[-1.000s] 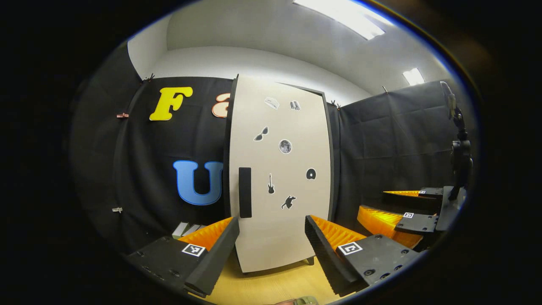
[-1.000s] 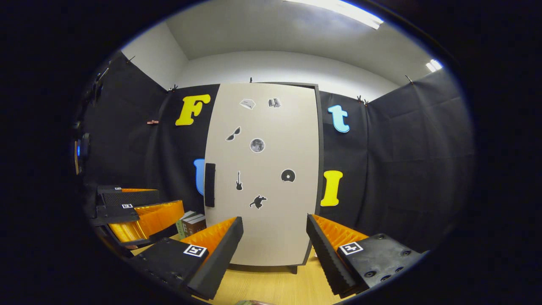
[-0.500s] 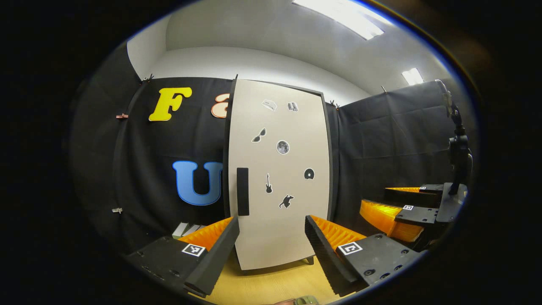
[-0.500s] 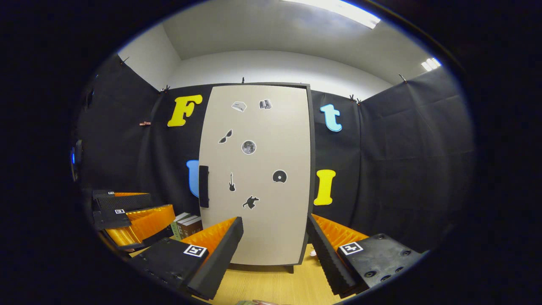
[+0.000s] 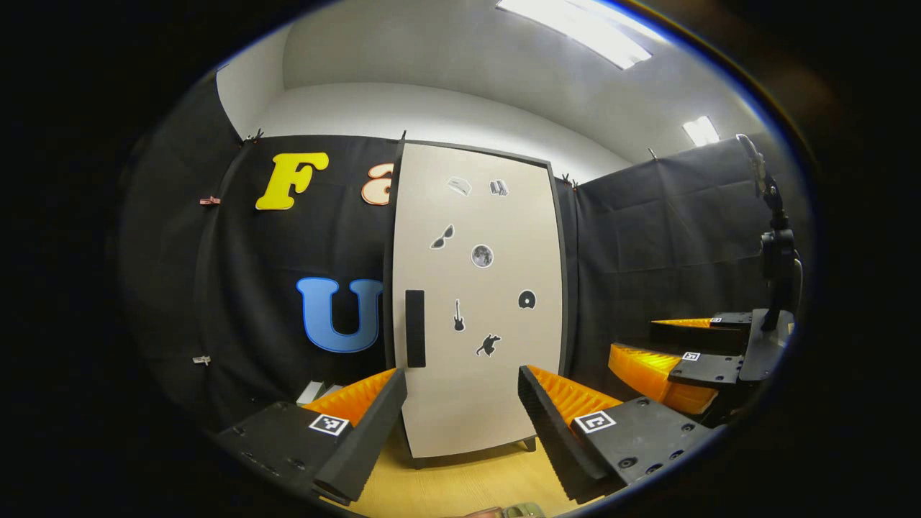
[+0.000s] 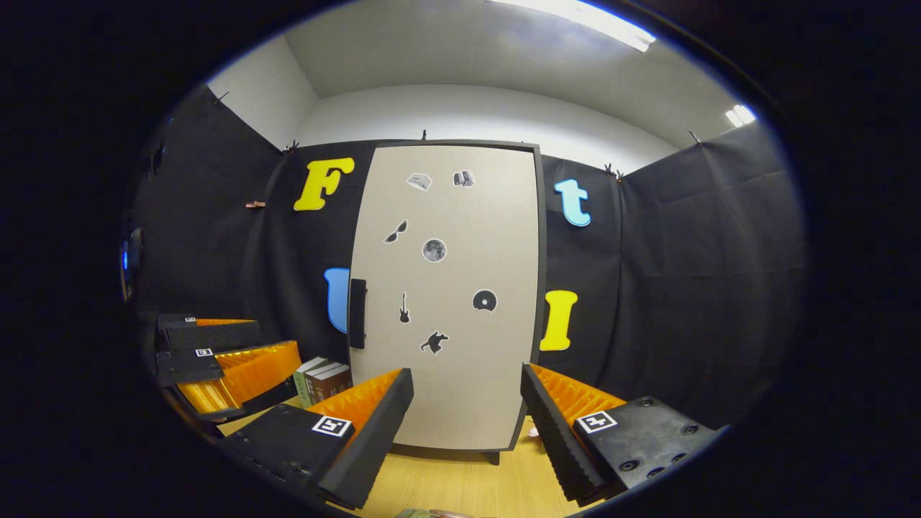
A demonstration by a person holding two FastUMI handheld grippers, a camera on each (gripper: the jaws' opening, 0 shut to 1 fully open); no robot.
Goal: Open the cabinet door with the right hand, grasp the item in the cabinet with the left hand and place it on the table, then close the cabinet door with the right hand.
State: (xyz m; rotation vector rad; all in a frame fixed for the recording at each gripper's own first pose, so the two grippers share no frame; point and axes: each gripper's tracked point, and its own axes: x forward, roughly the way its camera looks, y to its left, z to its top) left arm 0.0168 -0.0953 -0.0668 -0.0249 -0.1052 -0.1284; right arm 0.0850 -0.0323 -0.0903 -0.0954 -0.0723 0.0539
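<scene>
left claw [image 5: 460,403] is gaping wide, gripping nothing | right claw [image 6: 466,406] is likewise gaping, empty | cabinet door [image 6: 446,295] is standing closed on the counter [image 6: 460,485], handle [image 6: 357,314] at its left edge | item inside is staying hidden

The cabinet door [image 6: 446,295] is standing shut at frame centre, its dark handle [image 6: 357,314] on the left edge. The right gripper [image 6: 466,424] is gaping wide at the bottom, empty. At lower left the left gripper [image 6: 216,363] is hovering beside some books [image 6: 322,381] on the table [image 6: 460,485].
</scene>
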